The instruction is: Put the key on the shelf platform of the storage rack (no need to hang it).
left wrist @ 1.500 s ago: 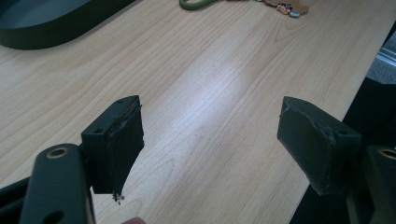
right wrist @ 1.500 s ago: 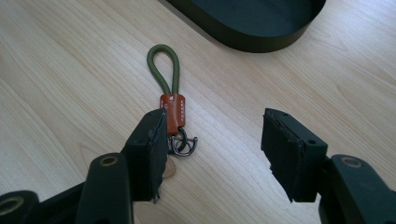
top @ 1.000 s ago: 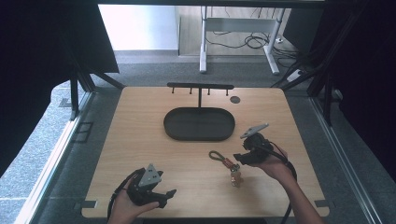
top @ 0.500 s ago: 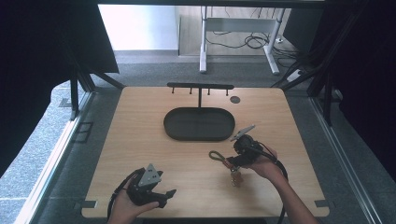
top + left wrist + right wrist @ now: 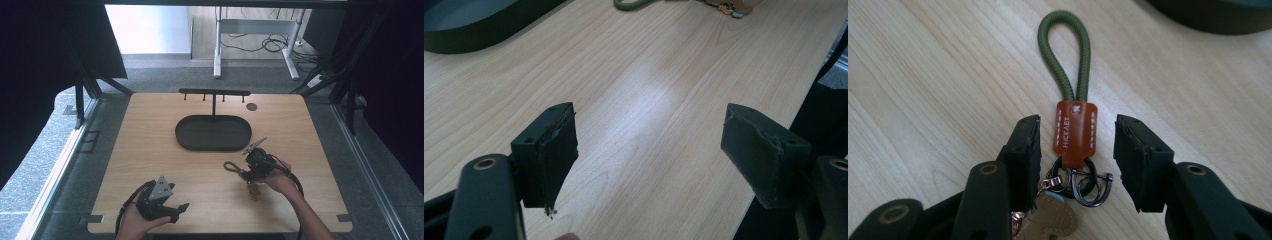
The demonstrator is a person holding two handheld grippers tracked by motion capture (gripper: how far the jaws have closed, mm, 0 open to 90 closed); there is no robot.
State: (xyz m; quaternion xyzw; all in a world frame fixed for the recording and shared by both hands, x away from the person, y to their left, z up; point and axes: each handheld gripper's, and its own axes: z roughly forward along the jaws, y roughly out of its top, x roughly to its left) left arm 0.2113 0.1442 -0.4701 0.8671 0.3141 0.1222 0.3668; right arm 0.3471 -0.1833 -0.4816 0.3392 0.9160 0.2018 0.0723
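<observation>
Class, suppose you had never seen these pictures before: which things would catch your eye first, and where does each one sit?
First comes the keychain, with its green cord loop and brown leather tab, lying on the wooden table between the jaws of the right gripper, which have just been closing but do not yet press on it. Next is the dark oval tray at the table's middle, with a black hook rack behind it. The left gripper sits open near the front edge.

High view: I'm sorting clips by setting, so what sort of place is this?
Probably a lab or office recording station: a wooden table boxed in by dark curtains, with a desk frame and loose cables on the floor behind. A dark tray and hook rack look staged.
</observation>
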